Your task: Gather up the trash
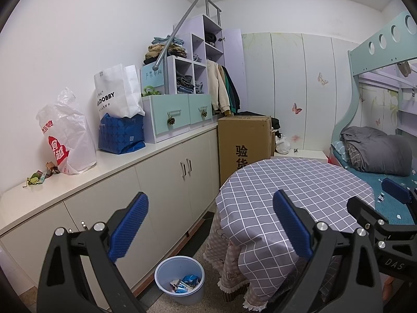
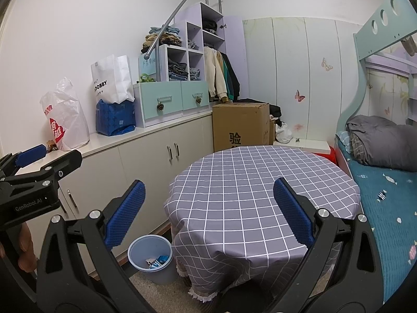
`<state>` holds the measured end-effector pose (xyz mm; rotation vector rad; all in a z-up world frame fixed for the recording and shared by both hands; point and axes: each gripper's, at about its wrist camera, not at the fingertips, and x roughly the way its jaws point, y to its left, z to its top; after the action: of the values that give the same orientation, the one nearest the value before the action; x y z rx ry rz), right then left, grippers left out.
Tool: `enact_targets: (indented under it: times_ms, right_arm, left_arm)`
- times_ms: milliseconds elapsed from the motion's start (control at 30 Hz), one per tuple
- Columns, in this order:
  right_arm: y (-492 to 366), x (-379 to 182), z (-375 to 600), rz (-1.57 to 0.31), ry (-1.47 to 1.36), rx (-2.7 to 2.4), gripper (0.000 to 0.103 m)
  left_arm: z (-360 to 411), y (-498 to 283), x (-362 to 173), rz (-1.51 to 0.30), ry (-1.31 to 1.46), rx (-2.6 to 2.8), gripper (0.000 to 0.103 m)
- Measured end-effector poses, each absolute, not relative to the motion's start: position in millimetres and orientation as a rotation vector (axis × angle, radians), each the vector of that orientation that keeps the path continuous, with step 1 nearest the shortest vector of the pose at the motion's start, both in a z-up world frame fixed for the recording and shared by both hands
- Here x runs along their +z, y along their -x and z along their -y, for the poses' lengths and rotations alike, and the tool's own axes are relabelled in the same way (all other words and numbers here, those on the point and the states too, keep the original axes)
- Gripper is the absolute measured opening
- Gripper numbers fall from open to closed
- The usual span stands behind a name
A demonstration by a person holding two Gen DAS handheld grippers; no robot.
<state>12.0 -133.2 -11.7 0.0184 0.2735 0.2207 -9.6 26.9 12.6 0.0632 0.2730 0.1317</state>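
White counter (image 1: 125, 164), wrappers (image 1: 39, 177) far left of open, empty fingers (image 1: 130, 224).

A small bedroom in a home: a bunk bed (image 2: 385, 190) with a folded grey quilt (image 2: 383, 140), wardrobe doors (image 2: 294, 78) with butterfly stickers, shelves (image 1: 192, 65) of folded clothes, hanging jackets (image 1: 221, 86) and a round table (image 2: 260, 182) in a checked cloth.

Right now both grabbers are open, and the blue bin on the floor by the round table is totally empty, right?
Not quite. The blue bin on the floor by the round table is not empty: wrappers lie in the bottom, as the left wrist view shows. The rest holds: the left gripper and right gripper are both open.
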Motion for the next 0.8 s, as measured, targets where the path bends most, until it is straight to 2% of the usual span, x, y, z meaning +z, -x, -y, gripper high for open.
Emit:
enact_targets:
  times_ms: [800]
  right_arm:
    - [-14.5,-18.4,130.4,-0.302,-0.031,0.219,0.097]
  left_arm:
    - [-36.1,4.0,5.8,-0.292,-0.067,0.123,0.094]
